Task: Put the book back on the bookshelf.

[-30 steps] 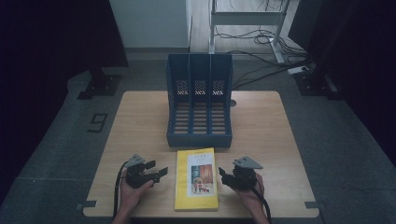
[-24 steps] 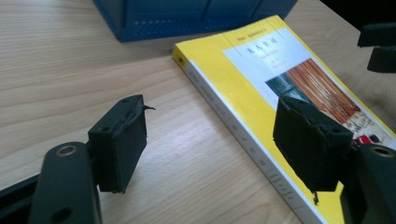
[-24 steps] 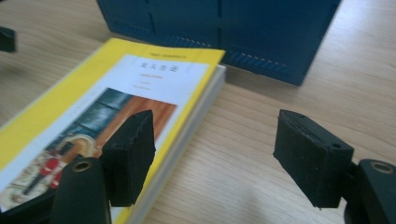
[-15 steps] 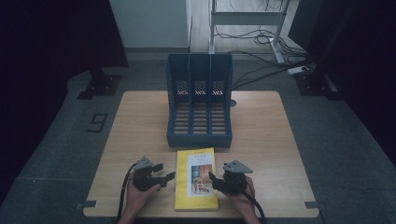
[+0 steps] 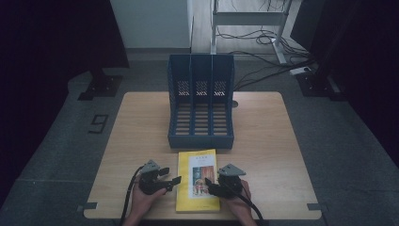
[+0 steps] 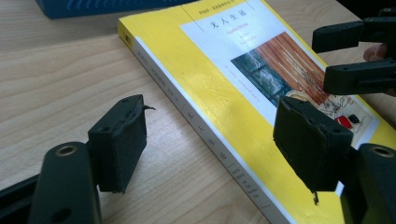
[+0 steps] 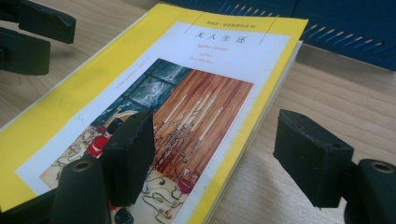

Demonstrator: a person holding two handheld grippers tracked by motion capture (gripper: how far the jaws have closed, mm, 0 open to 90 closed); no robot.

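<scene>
A yellow book (image 5: 197,181) with a picture on its cover lies flat near the table's front edge. My left gripper (image 5: 173,181) is at its left side, open. In the left gripper view the gripper (image 6: 210,140) straddles the book's (image 6: 219,70) spine edge, one pad over the bare table and one over the cover. My right gripper (image 5: 210,187) is at the book's right side, also open. In the right gripper view the gripper (image 7: 215,154) straddles the book's (image 7: 154,60) page edge. Neither gripper's pads press on the book.
A blue file rack (image 5: 201,101) with three compartments stands open-topped just behind the book, in the middle of the wooden table (image 5: 263,141). Bare tabletop lies on both sides of it. Cables and stands sit on the floor beyond the table.
Both hands have moved inward toward the book, the left gripper rightward and the right gripper leftward, until each gripper's jaws overlap an edge of the book. The book has not moved.
</scene>
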